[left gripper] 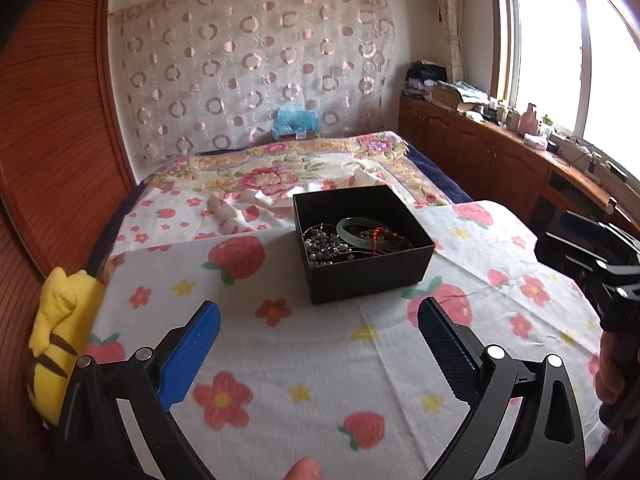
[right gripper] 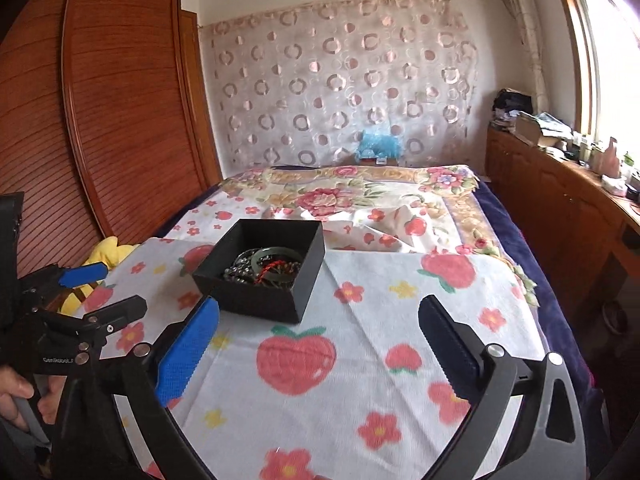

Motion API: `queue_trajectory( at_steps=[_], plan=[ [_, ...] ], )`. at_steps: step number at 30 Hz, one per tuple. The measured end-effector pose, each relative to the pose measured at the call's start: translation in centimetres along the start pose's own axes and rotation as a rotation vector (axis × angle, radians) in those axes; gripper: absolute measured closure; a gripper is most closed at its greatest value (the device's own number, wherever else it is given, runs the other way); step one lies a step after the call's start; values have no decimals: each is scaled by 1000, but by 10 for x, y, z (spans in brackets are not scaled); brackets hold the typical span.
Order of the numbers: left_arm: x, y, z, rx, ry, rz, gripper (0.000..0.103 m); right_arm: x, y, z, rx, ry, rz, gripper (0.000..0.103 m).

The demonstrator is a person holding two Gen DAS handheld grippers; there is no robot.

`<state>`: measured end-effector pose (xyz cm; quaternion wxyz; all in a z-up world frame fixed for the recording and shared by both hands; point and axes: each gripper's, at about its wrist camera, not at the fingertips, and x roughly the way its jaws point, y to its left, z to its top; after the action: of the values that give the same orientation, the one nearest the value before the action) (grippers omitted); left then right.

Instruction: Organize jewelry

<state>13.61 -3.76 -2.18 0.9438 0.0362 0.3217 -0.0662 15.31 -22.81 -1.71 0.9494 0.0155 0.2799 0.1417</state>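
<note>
Jaws of each hand-held gripper, left (left gripper: 318, 322) and right (right gripper: 318, 320), gape wide, holding nothing.

One marking could be read: white letters "GenRobot", with more after them cut off, stood on the black body of the left claw (right gripper: 86, 280), at the lower left of the right wrist view. Nothing else in either view was legible.

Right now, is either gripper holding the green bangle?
No, the green bangle lies inside the black box, and both grippers are open and empty.
</note>
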Motion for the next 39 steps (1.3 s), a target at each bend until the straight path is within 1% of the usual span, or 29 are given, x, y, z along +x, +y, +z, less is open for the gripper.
queue_trajectory(
  at_steps=[2,3,5,7,10,12,18,21,39],
  plan=[
    [-13,-2,-4,-9,-16,7,8,-14,2,-4,22,-17,15,2],
    [-18,-3,-6,-11,-20,0,8,-22,4,-6,26,-32,14,2],
    [-26,-3,-8,-9,-29,10,8,-32,9,-10,20,-44,6,2],
    [-33,-4,-11,-16,-39,21,7,-39,14,-13,13,-54,-4,2],
    [-40,-2,-16,-36,-43,10,8,-47,20,-15,7,-66,-11,2],
    [-41,-2,-19,-45,-45,24,8,-51,22,-17,5,-77,-22,2],
    [-43,0,-22,-69,-46,16,8,-51,26,-20,-12,-80,-40,2],
    [-44,1,-22,-81,-52,11,8,-51,26,-21,-7,-79,-34,2],
    [-56,-2,-19,-72,-71,16,8,-51,28,-23,-5,-85,-40,2]
  ],
)
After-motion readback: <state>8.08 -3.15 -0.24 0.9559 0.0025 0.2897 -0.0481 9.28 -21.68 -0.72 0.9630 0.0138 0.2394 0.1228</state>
